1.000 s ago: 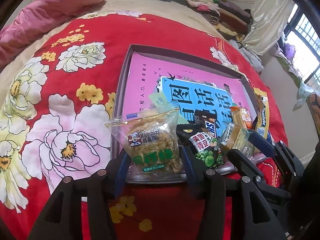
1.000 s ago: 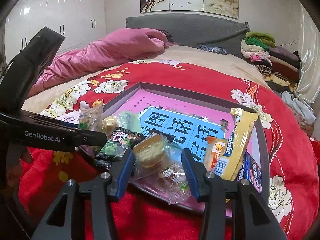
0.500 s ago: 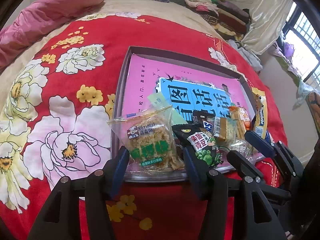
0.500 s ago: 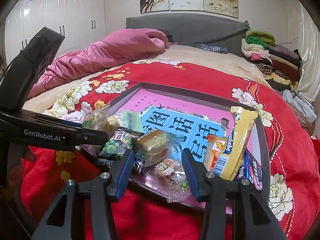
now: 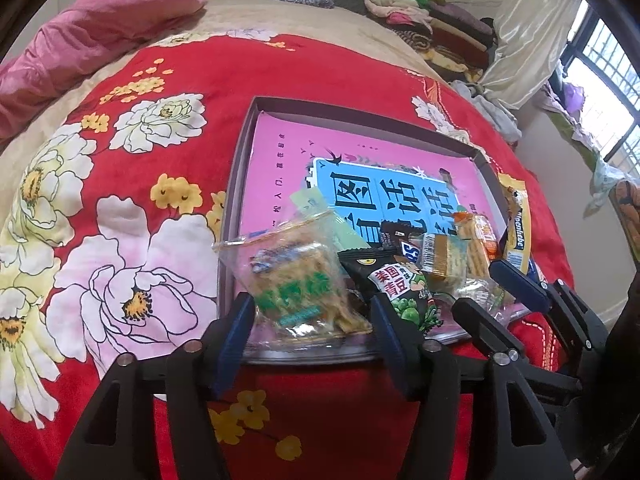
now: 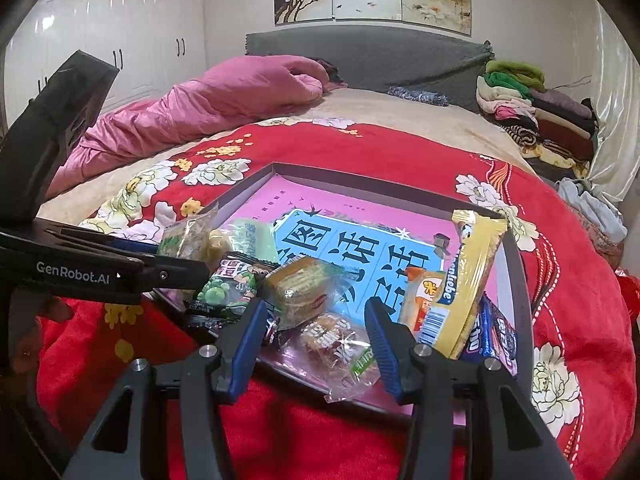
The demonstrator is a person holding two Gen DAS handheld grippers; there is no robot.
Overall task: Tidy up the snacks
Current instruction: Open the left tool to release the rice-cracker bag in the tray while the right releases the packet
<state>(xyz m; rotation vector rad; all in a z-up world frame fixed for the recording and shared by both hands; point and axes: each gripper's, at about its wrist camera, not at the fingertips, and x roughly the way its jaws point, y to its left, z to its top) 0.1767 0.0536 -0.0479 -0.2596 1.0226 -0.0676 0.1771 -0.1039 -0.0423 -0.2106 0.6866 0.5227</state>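
Two handheld grippers side by side, both pointing forward and slightly down. Left gripper point(image 5: 314, 312) with blue-padded jaws spread wide, nothing clamped between them. Right gripper point(image 6: 316, 320) likewise parted, jaws apart and empty, its black body crossing just right of the left one, fingers point(image 5: 520, 284) near level.

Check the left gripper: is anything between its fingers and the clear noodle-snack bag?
Nothing visible. The left gripper is open, and the noodle-snack bag sits right between its fingers at the tray's near edge. The green pea packet lies just beside the right finger, close enough to get nudged on closing.
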